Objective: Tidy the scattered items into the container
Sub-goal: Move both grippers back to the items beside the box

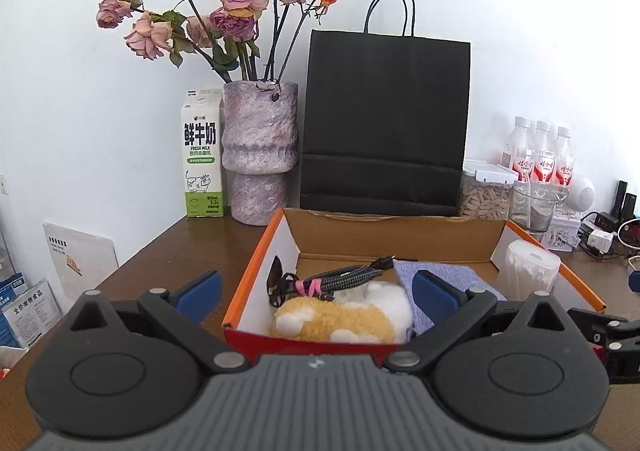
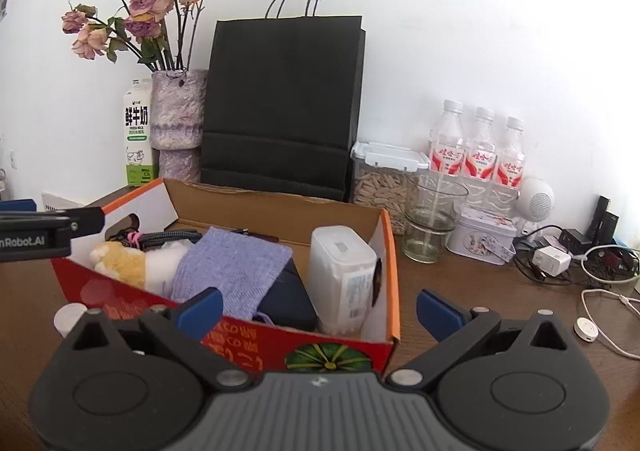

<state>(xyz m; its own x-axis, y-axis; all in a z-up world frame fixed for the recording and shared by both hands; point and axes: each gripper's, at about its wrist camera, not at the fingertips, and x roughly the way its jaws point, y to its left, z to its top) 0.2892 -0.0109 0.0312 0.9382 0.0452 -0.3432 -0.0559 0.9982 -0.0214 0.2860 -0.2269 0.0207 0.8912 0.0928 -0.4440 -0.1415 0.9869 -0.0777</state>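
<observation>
Evidently most of the tidying looks done; the cardboard box [image 2: 280, 219] on the table [image 2: 460, 291] already holds a plush toy [image 1: 340, 315], a bundled black cable [image 1: 340, 275], a lilac cloth [image 2: 236, 267], a dark blue case [image 2: 288, 299] and a white tub of cotton swabs [image 2: 344, 275]; both the left hand-held gripper [image 1: 316, 291] and the right hand-held gripper [image 2: 320, 309] stand with jaws spread wide and nothing between them. What may be left, I judge, is a small white disc [image 2: 586, 329] on its cord at the right, and a white round cap [image 2: 68, 317] beside the box's near left corner. The box's orange rim stands high, so anything must go in from above; bare table lies to the right of it, though a glass [image 2: 430, 223] and a printed tin [image 2: 482, 235] crowd the far side.
</observation>
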